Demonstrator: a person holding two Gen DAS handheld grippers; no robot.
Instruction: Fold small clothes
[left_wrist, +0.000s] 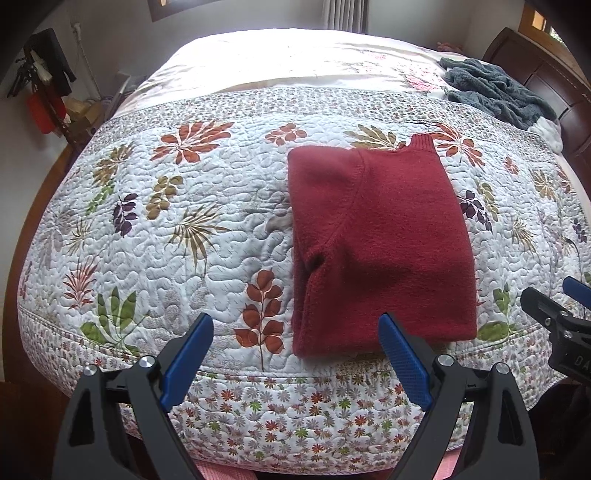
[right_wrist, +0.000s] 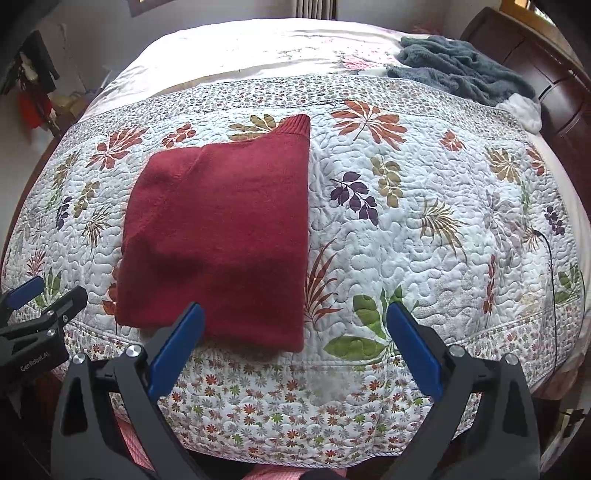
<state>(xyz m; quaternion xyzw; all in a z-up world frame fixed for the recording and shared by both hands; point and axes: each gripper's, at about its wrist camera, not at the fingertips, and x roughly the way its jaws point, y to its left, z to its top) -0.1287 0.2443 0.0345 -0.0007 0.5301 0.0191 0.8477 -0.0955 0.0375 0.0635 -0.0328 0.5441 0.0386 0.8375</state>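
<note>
1. We see the red sweater (left_wrist: 380, 243) folded into a rectangle near the front edge of the quilt (left_wrist: 166, 240); its inner layers and one sleeve are tucked out of sight, and only the ribbed collar pokes out at the far end.
2. Left gripper (left_wrist: 295, 354): jaws spread wide, nothing between them, just short of the sweater's near edge.
3. Right gripper (right_wrist: 295, 339): likewise spread and empty, with its left finger overlapping the sweater's near hem in its view.
4. A grey blanket (right_wrist: 461, 70) lies crumpled at the far right corner, beside the dark headboard (right_wrist: 546, 74).
5. The clutter by the left wall is too blurred to identify.

Floral quilt (left_wrist: 207, 258) on bed, dark headboard (right_wrist: 546, 74).
</note>
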